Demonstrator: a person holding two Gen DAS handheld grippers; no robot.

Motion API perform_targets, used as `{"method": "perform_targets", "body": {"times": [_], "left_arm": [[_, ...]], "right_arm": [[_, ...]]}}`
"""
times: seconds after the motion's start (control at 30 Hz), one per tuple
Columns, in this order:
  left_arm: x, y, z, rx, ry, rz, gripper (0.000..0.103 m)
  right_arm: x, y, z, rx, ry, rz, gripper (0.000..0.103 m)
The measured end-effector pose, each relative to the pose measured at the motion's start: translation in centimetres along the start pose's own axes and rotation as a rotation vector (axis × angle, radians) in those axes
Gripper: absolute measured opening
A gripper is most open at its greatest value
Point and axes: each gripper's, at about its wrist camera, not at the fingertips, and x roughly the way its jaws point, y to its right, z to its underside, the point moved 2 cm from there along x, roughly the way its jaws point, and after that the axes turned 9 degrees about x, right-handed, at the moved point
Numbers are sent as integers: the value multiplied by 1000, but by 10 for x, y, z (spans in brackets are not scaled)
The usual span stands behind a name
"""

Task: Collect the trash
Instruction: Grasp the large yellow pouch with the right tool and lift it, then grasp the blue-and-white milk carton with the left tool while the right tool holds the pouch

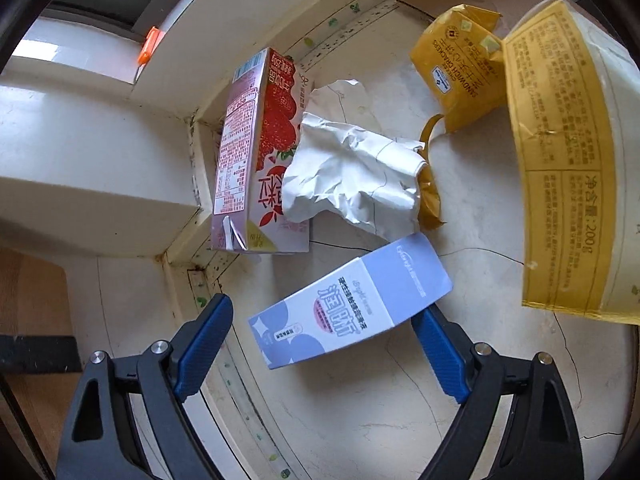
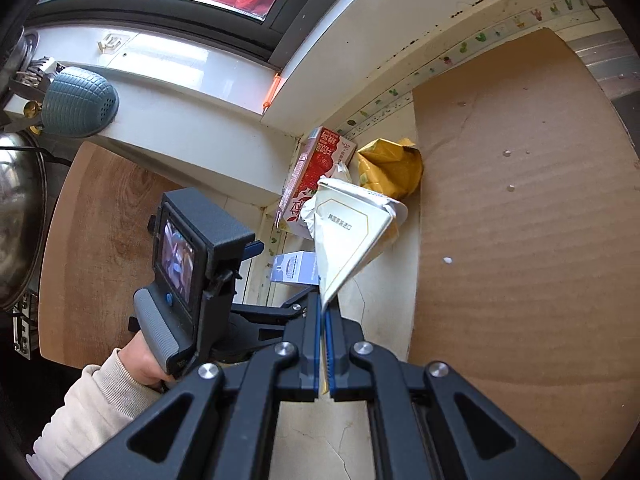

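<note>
I'm running the left gripper (image 1: 322, 344) with its jaws spread wide, straddling the lavender-and-white carton (image 1: 350, 306) lying flat on the cream countertop (image 1: 480, 360); the right blue pad (image 1: 440, 352) is sitting just beside the carton's edge, maybe touching, while the left pad is standing clear at 9 o'clock of it. The carton is lying skewed between the pads, so I'm expecting a close to land on corners and spin it or squirt it out toward 12 o'clock, into the crumpled white paper (image 1: 356, 176) and the strawberry milk carton (image 1: 260, 152) leaning in the wall corner. The left finger is also riding near the counter's edge trim, so it could snag on the way down. The right gripper (image 2: 323, 312) is pressed together, pinching one thin corner of the cream-and-yellow pouch (image 2: 352, 232), which is hanging lifted in front of the pile; that's a small bite, and I'm thinking any swing could peel it loose. The same pouch is hanging at 2 o'clock in the left wrist view, close enough to brush the yellow cracker bag (image 1: 460, 68) or block my approach.
</note>
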Motion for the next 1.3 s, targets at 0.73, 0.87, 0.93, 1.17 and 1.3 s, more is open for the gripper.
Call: {"method": "perform_targets", "body": {"times": [0.73,0.87,0.93,1.17,1.3], "left_arm": [[11,-40,-7,-147,-43,182,36],[-8,-38,9,-185,-8,166,13],[-19,-38,22,-223,9,143,7],[-51,-38,67,-373,82,111,0],[-71,-22,87,-378,120,127,1]], "right_arm": [[-8,14,7,50,-18,-13,2],[-8,8,16,36,-21,-15,2],[-9,5,21,29,-22,-18,2],[-17,-6,34,4,-19,-26,2],[-23,-13,43,-20,-16,-26,2]]}}
